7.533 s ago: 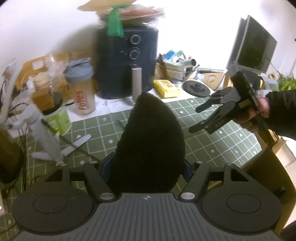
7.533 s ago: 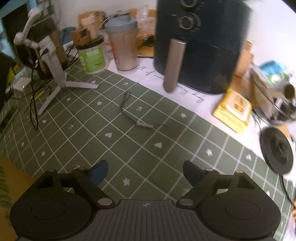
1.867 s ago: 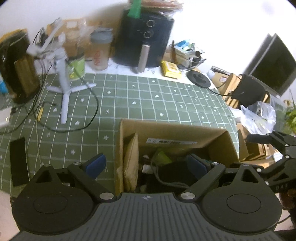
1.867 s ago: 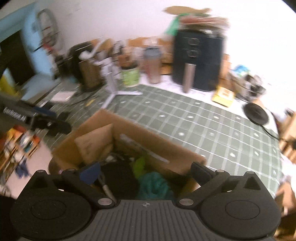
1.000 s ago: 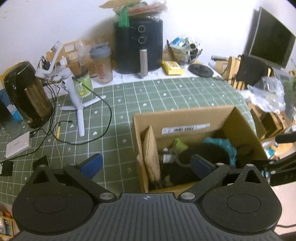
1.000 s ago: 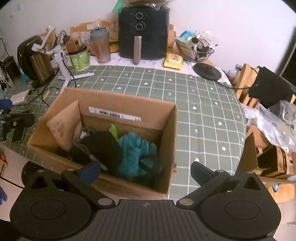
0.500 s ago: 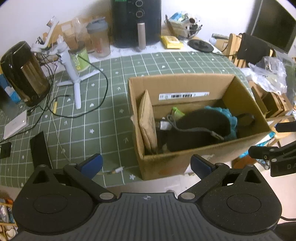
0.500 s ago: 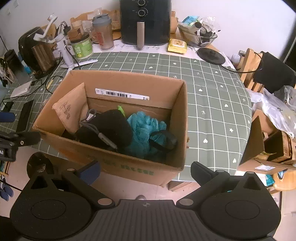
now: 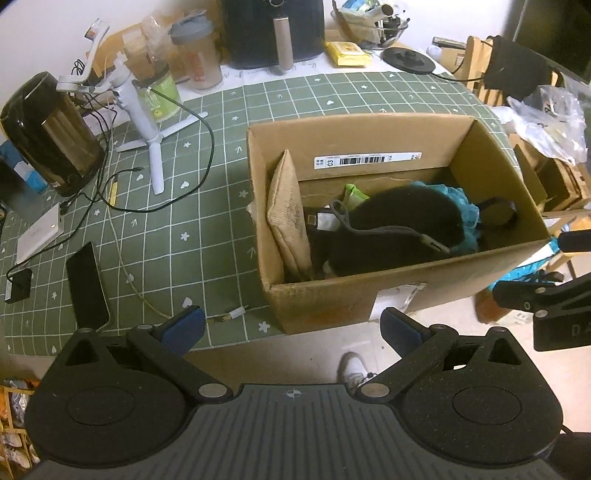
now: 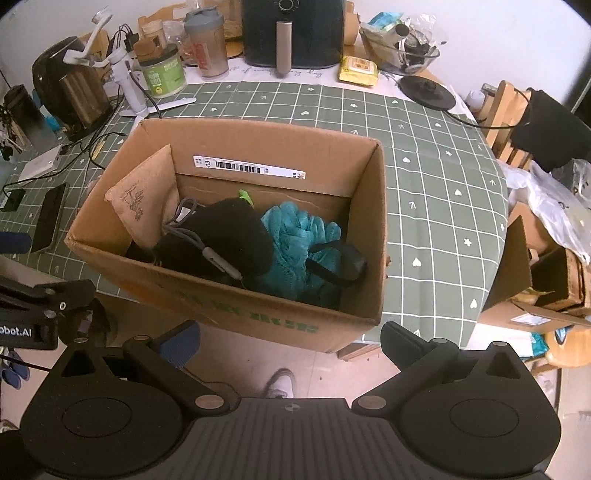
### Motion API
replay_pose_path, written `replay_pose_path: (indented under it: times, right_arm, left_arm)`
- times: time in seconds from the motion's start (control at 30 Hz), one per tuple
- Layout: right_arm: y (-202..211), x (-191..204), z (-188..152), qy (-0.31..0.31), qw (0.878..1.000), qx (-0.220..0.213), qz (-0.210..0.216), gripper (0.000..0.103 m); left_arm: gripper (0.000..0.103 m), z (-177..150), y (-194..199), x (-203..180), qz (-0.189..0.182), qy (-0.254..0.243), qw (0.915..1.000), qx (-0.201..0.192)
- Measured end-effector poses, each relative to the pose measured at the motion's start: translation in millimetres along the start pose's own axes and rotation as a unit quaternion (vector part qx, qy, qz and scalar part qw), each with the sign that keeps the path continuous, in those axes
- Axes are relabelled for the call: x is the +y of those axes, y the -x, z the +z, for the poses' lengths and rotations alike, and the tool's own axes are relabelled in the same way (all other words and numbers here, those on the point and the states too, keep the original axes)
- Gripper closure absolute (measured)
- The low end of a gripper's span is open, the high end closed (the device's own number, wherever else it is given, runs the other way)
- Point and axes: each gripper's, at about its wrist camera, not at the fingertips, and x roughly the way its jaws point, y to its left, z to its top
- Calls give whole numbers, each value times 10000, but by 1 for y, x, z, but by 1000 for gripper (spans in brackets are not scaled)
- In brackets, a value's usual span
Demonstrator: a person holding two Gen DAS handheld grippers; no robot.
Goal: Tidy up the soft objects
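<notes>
Two grippers: both empty, jaws wide apart, held off the near edge of the table, short of the cardboard box (image 10: 236, 302).
Left gripper (image 9: 291, 328): near-left of the box, nothing between its fingers.
Right gripper (image 10: 290, 341): just in front of the box's near wall, nothing between its fingers.
Phone (image 9: 86, 282): flat on the green grid cloth (image 9: 177, 206), well left of the box.
White tripod stand (image 9: 142, 110): left of the box and beyond it.
Tan padded pouch (image 10: 144, 199): upright against the box's left wall.
Black foam piece (image 10: 225, 240): inside the box, just right of the pouch, a grey cord (image 10: 207, 253) lying across it.
Teal fluffy cloth (image 10: 299, 236): inside the box, touching the foam's right side.
Black strap (image 10: 336, 266): on the teal cloth, toward the box's right wall.
Air fryer (image 10: 293, 33): far behind the box.
</notes>
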Motion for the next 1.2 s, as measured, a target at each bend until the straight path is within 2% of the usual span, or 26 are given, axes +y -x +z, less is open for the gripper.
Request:
replay_pose_path:
  times: [1.2]
  right_arm:
    - [-5, -4, 9, 50, 9999, 78, -55, 0]
  left_arm:
    - [0, 4, -4, -3, -58, 277, 9995, 149]
